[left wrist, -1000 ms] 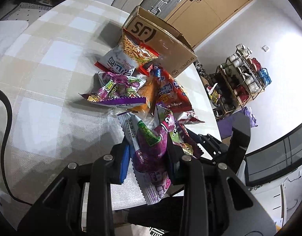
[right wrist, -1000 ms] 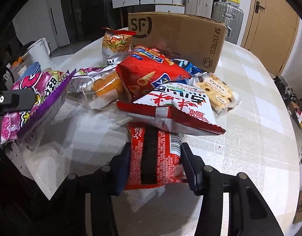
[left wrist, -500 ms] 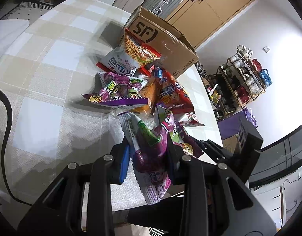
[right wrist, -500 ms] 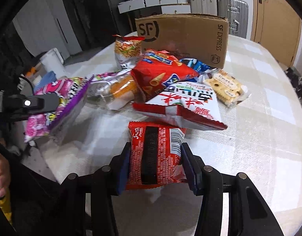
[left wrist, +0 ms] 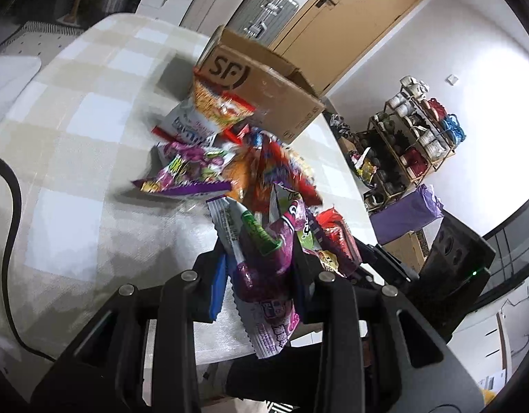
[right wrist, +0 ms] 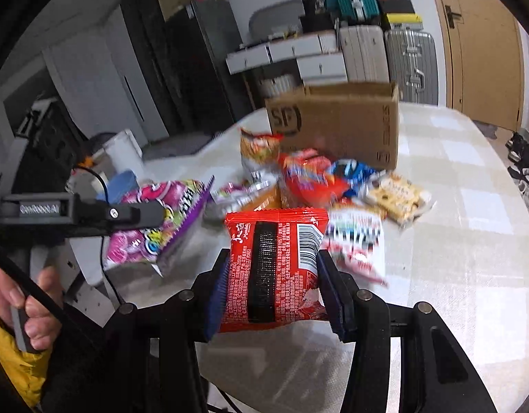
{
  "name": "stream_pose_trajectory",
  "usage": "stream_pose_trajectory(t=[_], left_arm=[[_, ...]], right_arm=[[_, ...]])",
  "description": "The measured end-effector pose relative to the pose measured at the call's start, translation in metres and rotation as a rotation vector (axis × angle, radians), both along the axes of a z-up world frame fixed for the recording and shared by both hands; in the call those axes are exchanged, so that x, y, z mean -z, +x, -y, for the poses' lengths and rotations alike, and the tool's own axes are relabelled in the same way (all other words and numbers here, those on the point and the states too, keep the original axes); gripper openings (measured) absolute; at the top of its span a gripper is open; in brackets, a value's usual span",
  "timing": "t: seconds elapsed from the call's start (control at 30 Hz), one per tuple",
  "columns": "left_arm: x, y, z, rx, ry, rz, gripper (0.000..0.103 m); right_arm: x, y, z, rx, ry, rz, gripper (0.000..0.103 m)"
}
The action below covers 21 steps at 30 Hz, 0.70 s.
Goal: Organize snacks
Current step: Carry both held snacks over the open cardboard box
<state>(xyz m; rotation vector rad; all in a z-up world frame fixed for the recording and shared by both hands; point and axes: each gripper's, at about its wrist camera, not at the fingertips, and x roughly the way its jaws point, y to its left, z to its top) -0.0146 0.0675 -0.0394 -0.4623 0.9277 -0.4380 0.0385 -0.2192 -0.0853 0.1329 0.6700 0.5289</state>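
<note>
My left gripper (left wrist: 261, 272) is shut on a purple snack bag (left wrist: 264, 265), held above the table's near edge; the bag also shows in the right wrist view (right wrist: 154, 220). My right gripper (right wrist: 271, 275) is shut on a red snack packet (right wrist: 274, 261), lifted above the table. A pile of snack bags (right wrist: 319, 186) lies on the checked tablecloth in front of an open SF cardboard box (right wrist: 336, 120). The pile (left wrist: 230, 158) and the box (left wrist: 264, 86) also show in the left wrist view.
The round table (right wrist: 471, 206) has a checked cloth. A black cable (left wrist: 9, 206) runs over the cloth at the left. Suitcases (right wrist: 409, 58) and drawers stand behind the box. A shelf rack (left wrist: 412, 130) stands beyond the table.
Both grippers have risen and drawn back from the pile with their bags. The red packet has left the table surface. The pile and the box have not moved.
</note>
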Motion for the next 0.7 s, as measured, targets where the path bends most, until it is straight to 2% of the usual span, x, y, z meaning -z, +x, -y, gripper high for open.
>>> stream_pose_trajectory(t=[0.23, 0.47, 0.6, 0.7], left_arm=[[-0.023, -0.005, 0.004, -0.016, 0.026, 0.073, 0.027], [-0.059, 0.002, 0.015, -0.05, 0.115, 0.17, 0.028], [-0.079, 0.008, 0.026, -0.06, 0.162, 0.219, 0.028], [-0.09, 0.017, 0.033, -0.057, 0.169, 0.231, 0.028]], right_arm=[[-0.022, -0.001, 0.011, 0.028, 0.069, 0.074, 0.049], [-0.055, 0.01, 0.023, 0.048, 0.073, 0.178, 0.049], [-0.068, 0.025, 0.026, 0.052, 0.076, 0.197, 0.049], [-0.073, 0.036, 0.03, 0.053, 0.092, 0.194, 0.049]])
